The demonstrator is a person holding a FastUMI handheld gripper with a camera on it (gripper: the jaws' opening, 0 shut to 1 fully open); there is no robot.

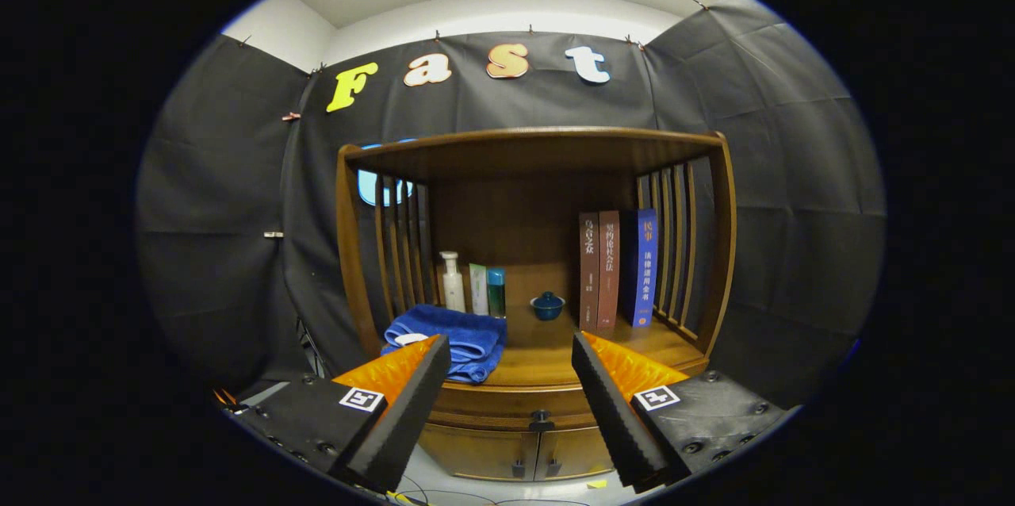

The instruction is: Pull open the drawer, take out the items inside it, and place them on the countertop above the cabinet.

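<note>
A wooden cabinet stands ahead against the booth wall. Its drawer [507, 404] is closed, with a small dark knob [541, 416] at the front, low between my fingers. The countertop [547, 359] lies above the drawer, under a slatted wooden shelf frame [531, 145]. My gripper [511, 351] is open and holds nothing; its fingers [408, 403] stand wide apart, some way back from the cabinet. What is inside the drawer is hidden.
On the countertop lie a folded blue towel [456, 339] at the left, a white bottle [452, 284], two small tubes [488, 290], a small blue lidded cup [547, 305] and three upright books [618, 268]. Two lower cabinet doors [515, 454] sit under the drawer. Cables lie on the floor.
</note>
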